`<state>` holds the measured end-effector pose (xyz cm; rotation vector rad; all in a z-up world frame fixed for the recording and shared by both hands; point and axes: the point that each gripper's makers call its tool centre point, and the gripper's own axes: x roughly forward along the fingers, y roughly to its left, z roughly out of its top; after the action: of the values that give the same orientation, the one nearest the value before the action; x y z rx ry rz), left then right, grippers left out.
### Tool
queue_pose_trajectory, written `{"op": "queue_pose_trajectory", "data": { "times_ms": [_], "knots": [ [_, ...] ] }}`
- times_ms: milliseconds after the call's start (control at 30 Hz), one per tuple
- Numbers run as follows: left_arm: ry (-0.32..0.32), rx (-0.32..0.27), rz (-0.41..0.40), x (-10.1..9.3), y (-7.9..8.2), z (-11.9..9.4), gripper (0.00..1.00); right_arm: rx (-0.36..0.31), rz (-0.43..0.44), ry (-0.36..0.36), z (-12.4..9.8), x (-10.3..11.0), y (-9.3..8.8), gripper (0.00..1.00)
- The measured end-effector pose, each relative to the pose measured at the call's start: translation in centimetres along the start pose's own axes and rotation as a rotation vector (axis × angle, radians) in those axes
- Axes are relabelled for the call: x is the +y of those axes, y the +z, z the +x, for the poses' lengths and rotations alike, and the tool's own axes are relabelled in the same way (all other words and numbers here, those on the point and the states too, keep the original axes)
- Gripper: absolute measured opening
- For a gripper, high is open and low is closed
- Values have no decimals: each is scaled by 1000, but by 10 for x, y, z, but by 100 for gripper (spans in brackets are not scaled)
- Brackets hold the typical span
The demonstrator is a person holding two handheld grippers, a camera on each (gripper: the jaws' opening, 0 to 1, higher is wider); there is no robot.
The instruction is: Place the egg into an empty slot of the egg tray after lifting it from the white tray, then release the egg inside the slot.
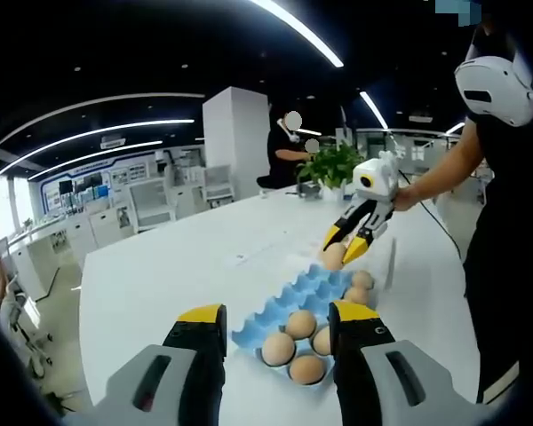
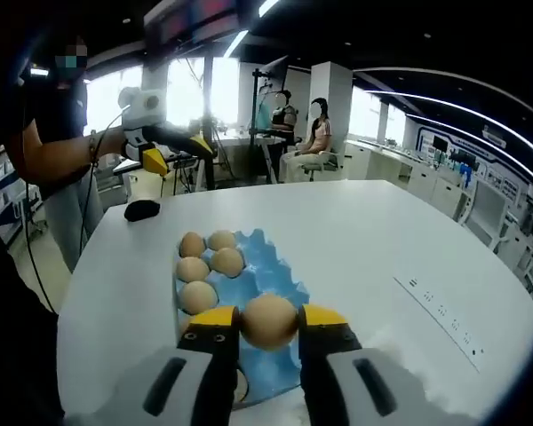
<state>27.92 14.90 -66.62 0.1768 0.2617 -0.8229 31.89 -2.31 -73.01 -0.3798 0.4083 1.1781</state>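
My right gripper [image 2: 269,327] is clamped on the egg [image 2: 269,320]. Both yellow-tipped jaws press its sides. The shell is pale tan, smooth and matte, a little lighter toward the top, with no crack that I can see. It hangs above the near end of the blue egg tray [image 2: 265,275], not seated in a slot.

In the left gripper view I see the same right gripper [image 1: 346,251] from across the table, black fingers with yellow tips angled down, the egg [image 1: 335,257] pinched between them over the far end of the egg tray [image 1: 289,306]. A person's hand [image 1: 407,197] holds it.

My left gripper [image 1: 278,324] has its jaws set apart with nothing between them, low over the near edge of the tray. From the right gripper view, the left gripper [image 2: 179,153] sits off the far side of the white table [image 2: 409,240], held up in the air; I cannot tell its jaw gap from there.

Tray contents, right gripper view: four brown eggs [image 2: 209,262] clustered in the far slots. The blue moulded peaks nearer me stand bare. Left gripper view shows about five eggs [image 1: 300,343] in the end closest to that camera.

A black mouse-like object [image 2: 142,209] lies on the table near the far edge. Potted plant [image 1: 331,166] at the table's far end. White tray: I cannot pick it out clearly.
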Motion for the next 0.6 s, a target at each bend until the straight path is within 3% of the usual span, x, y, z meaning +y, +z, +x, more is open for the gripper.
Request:
{"op": "queue_pose_trajectory", "data": {
  "times_ms": [600],
  "knots": [
    [2,-2,-4,1,-3,-2,46,21,-28,86,45,21,5,26]
  ]
}}
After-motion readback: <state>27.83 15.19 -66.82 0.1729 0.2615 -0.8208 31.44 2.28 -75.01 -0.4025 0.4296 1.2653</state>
